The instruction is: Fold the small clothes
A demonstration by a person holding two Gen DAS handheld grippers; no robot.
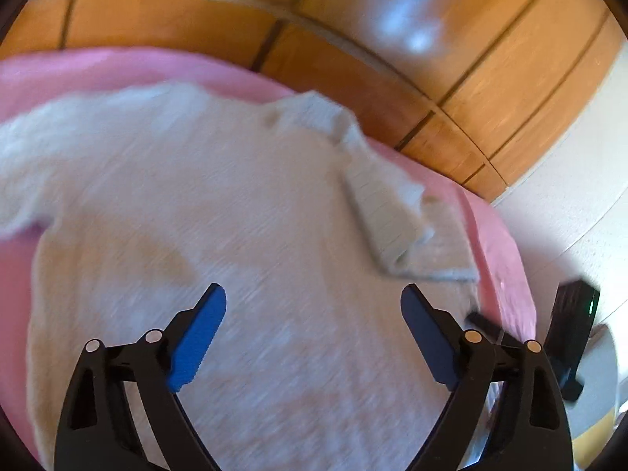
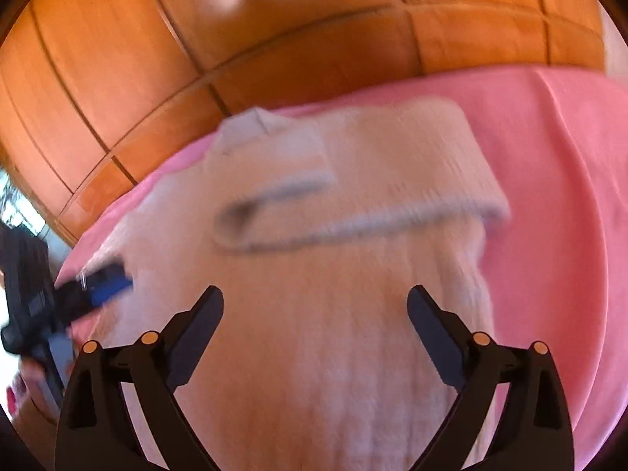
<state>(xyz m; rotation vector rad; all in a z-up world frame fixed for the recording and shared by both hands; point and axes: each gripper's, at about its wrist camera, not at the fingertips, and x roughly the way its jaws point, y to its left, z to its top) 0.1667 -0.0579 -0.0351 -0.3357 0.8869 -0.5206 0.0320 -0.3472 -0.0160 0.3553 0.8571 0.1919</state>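
Observation:
A cream knitted sweater (image 1: 219, 216) lies spread flat on a pink blanket (image 1: 98, 66). One sleeve (image 1: 388, 212) is folded inward across its right side. My left gripper (image 1: 314, 302) hovers open over the sweater's body, nothing between its blue pads. In the right wrist view the same sweater (image 2: 314, 337) fills the middle, with the folded sleeve (image 2: 353, 184) lying across it. My right gripper (image 2: 316, 302) is open above the knit and holds nothing. The left gripper's blue pad (image 2: 112, 280) shows at that view's left edge, over the sweater's edge. Both views are motion-blurred.
Glossy wooden wardrobe panels (image 1: 353, 39) rise right behind the bed. The pink blanket (image 2: 549, 196) extends wide to the right of the sweater. A pale floor or wall (image 1: 569, 216) lies beyond the bed's right edge, where the other gripper's black body (image 1: 569, 329) shows.

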